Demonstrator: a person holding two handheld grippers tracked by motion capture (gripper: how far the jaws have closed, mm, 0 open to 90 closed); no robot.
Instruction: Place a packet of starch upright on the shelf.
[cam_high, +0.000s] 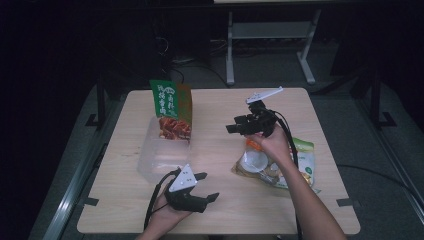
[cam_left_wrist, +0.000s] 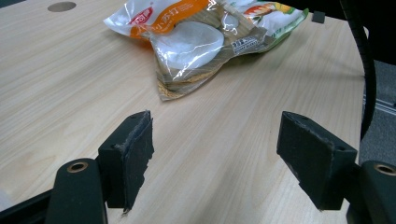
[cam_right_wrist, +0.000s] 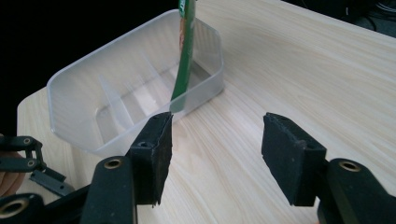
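Observation:
A clear plastic container with dividers sits on the left half of the wooden table. A green and red snack bag stands upright in its far end. My right gripper hovers over the table's middle, pointing left at the container, jaws open and empty. In the right gripper view the container and the bag's green edge lie just beyond the right gripper. My left gripper rests near the front edge, open and empty. The left gripper faces a pile of snack bags.
The pile of snack bags lies on the table's right side, under my right forearm. A small round hole marks the tabletop. A white metal frame stands on the floor beyond the table. Bare wood lies between the two grippers.

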